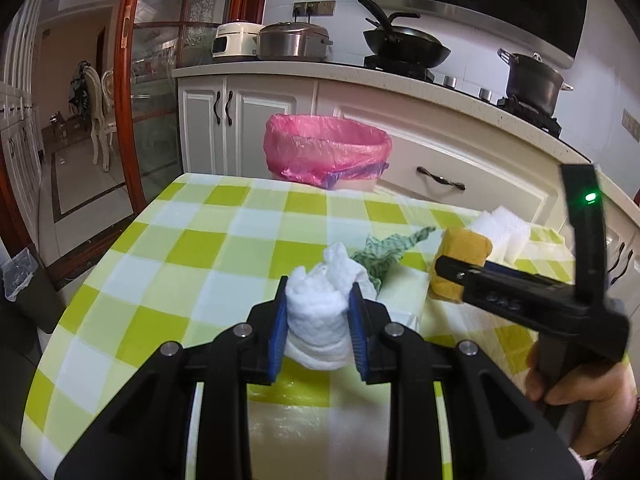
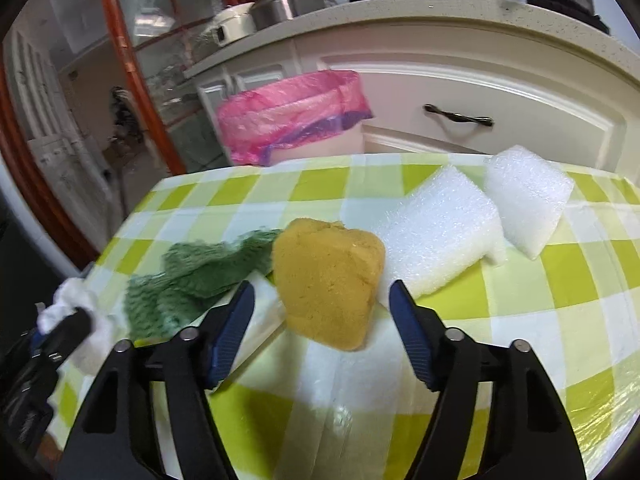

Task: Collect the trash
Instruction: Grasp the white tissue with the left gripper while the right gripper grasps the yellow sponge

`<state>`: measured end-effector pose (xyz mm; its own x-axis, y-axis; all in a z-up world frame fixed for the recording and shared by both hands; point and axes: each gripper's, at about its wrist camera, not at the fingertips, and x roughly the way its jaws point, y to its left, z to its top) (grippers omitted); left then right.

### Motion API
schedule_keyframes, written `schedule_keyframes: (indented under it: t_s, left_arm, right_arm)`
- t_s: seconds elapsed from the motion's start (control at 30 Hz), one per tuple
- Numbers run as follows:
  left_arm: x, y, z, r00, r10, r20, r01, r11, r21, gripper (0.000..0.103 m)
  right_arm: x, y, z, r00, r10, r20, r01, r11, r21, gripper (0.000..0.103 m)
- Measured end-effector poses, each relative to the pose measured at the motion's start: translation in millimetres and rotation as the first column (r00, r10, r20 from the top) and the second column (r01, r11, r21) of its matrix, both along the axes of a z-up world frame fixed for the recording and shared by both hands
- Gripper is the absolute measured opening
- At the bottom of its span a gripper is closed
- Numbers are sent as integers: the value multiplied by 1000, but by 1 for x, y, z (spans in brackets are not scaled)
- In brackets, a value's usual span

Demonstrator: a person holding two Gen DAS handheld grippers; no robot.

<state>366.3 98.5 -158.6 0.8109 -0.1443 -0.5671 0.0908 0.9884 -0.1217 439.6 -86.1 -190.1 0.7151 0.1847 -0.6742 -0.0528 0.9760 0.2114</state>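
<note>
My left gripper [image 1: 319,284] is shut on a crumpled white paper wad [image 1: 316,320], held just above the green-checked table [image 1: 180,248]. In the right wrist view, the wad [image 2: 68,296] shows at the far left. My right gripper [image 2: 323,285] stands open with a yellow sponge [image 2: 328,280] between its fingers, and a small gap shows on each side. A crumpled green cloth [image 2: 200,272] lies left of the sponge. Two white foam blocks [image 2: 440,240] [image 2: 528,196] lie to its right. Beyond the table's far edge stands a bin lined with a pink bag [image 1: 326,148].
White kitchen cabinets [image 1: 440,152] with a counter carrying pots and a wok run behind the bin. A glass door with a red wooden frame [image 1: 124,100] is to the left. A hand [image 1: 580,396] holds the right gripper's handle at the right.
</note>
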Motion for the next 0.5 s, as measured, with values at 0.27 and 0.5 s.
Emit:
schedule_keyframes:
  t_s: [0.27, 0.5]
  left_arm:
    - [-6, 2, 4, 1000, -15, 13, 15, 1000, 7, 27]
    - [-23, -5, 17, 999, -16, 39, 16, 1000, 7, 27]
  right_arm:
    - [8, 2, -2, 1000, -9, -22, 9, 1000, -10, 34]
    - [-19, -7, 16, 998, 49, 26, -49, 999, 5, 29]
